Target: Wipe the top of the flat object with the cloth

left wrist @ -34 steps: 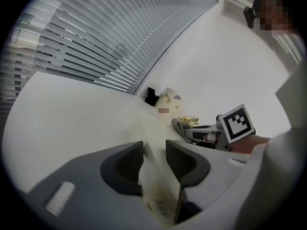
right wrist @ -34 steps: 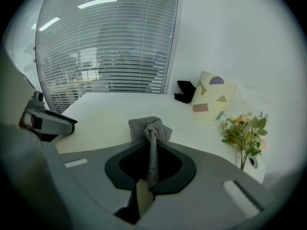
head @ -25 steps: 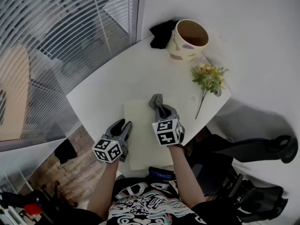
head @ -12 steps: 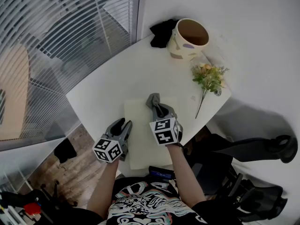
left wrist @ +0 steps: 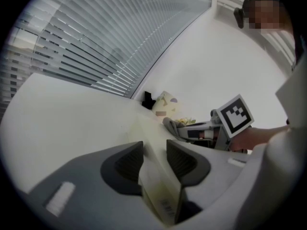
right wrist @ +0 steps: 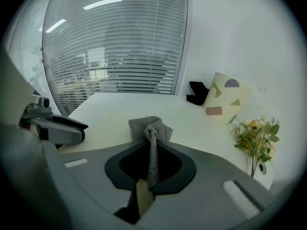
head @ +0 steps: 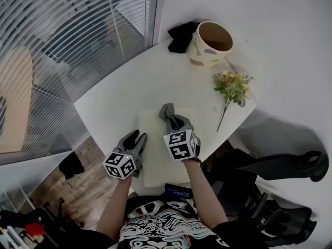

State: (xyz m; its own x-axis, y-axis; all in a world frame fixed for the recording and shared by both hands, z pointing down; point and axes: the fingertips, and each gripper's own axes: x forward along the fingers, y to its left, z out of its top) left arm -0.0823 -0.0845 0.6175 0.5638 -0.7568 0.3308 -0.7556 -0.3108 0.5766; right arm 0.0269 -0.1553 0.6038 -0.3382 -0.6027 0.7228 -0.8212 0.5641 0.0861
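Low centre of the frame, the flat object (head: 155,162), judged thin, stiff and light, lies on the bench (head: 129,87), its left edge pinched by the left tongs (head: 137,138), while the right tongs (head: 174,122) clamp the limp cloth (head: 167,111) by its bunched middle near the object's upper edge.

Patterned pot (head: 208,44), flower sprig (head: 232,87), white table (head: 135,87)

Cloth (right wrist: 149,126) knit, rough; flat obj (head: 155,161) matt.

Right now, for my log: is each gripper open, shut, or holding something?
Left gripper: jaws shut on the board's edge.
Right gripper: jaws shut on the cloth.
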